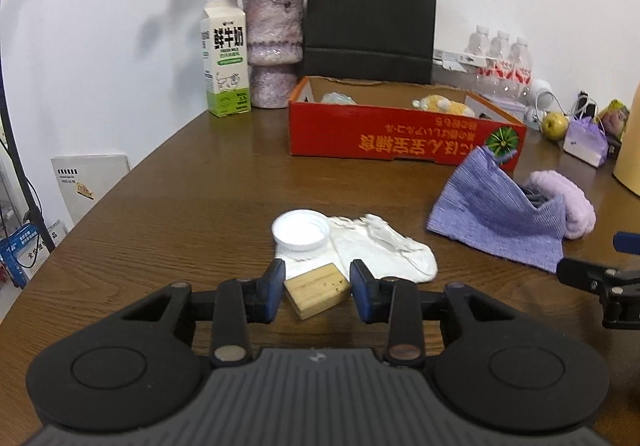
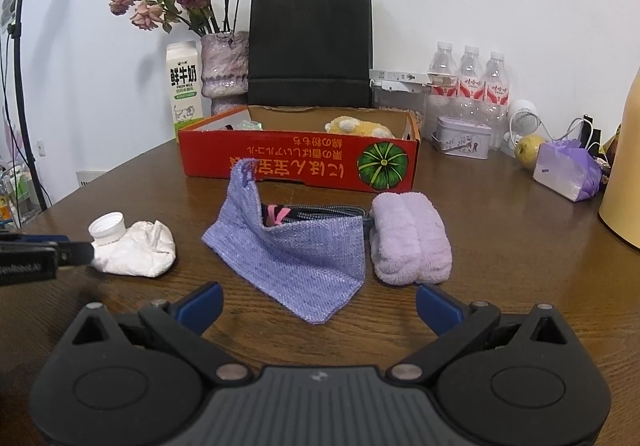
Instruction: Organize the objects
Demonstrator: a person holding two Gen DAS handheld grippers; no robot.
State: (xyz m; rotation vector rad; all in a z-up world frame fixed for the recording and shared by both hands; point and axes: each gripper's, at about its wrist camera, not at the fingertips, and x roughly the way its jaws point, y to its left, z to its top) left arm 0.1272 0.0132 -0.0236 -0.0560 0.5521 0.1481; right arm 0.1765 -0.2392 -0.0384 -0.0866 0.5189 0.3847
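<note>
On the wooden table [image 1: 160, 214], in the left wrist view, the left gripper [image 1: 318, 290] is clamping its blue pads against a small wooden block [image 1: 316, 290], which is sitting just before a white bottle cap [image 1: 300, 230] and a crumpled white cloth [image 1: 384, 250]. In the right wrist view, the right gripper [image 2: 318, 306] is hovering wide open and empty, pointing at a purple knitted pouch [image 2: 296, 258] lying beside a rolled lilac towel [image 2: 410, 242], before the red cardboard box [image 2: 300, 162].

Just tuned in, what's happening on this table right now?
The left gripper has closed on a small pale wooden block on the brown wooden table, beside a white plastic cap and a crumpled white cloth. The right gripper waits open before a purple knitted pouch. The red cardboard box stands behind.
</note>
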